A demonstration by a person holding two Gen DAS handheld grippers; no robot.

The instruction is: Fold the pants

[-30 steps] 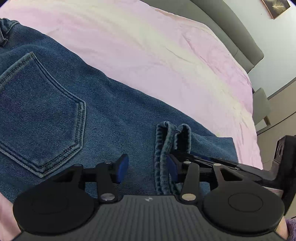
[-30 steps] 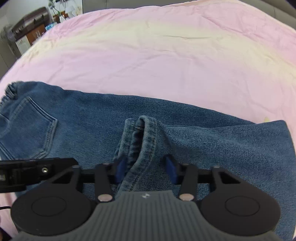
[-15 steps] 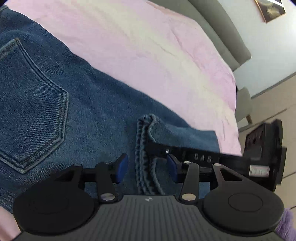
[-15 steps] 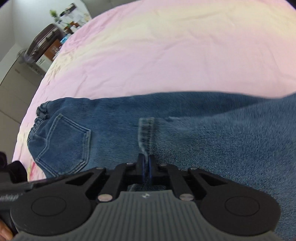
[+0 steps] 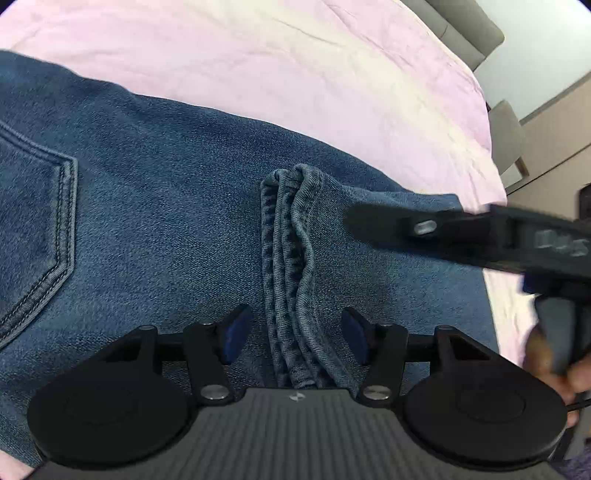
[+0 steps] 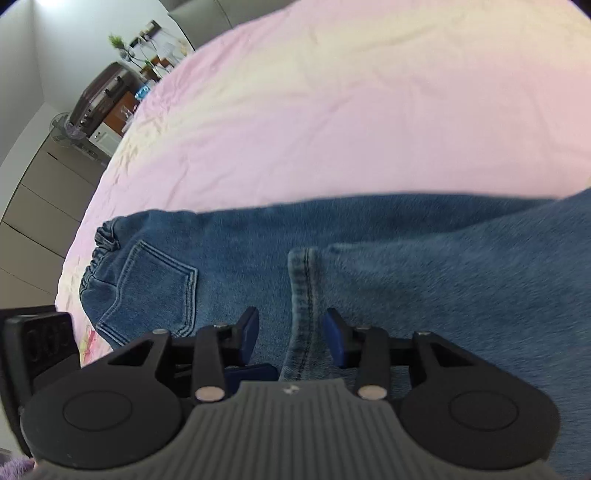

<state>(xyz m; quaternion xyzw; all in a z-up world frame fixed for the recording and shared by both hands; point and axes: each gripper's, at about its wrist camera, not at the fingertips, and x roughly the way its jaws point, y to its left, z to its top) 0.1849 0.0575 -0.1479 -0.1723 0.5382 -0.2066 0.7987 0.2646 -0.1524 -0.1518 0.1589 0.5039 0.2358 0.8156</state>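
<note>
Blue jeans (image 5: 155, 192) lie folded over on the pink bed sheet (image 5: 295, 74). The leg hems (image 5: 291, 251) lie stacked on top, to the right of a back pocket (image 5: 33, 221). My left gripper (image 5: 295, 334) straddles the hems; its jaws are opening and the blue pads (image 5: 236, 332) stand clear of the cloth. The right wrist view shows the hem (image 6: 303, 288) between the pads of my right gripper (image 6: 291, 336), whose jaws are opening too, off the fabric. The pocket (image 6: 147, 291) and elastic waistband (image 6: 98, 251) lie at the left there.
The right gripper's body (image 5: 461, 229), blurred, reaches in over the jeans from the right, held by a hand (image 5: 554, 358). A grey headboard (image 5: 465, 26) and a chair (image 5: 508, 136) stand beyond the bed. Cabinets, a suitcase (image 6: 99, 96) and a fan (image 6: 62, 129) line the far left.
The right gripper, shut on the hem half a second ago, has let go and opened. The left gripper's pads have spread wider around the hems. Both hands have shifted a little.
</note>
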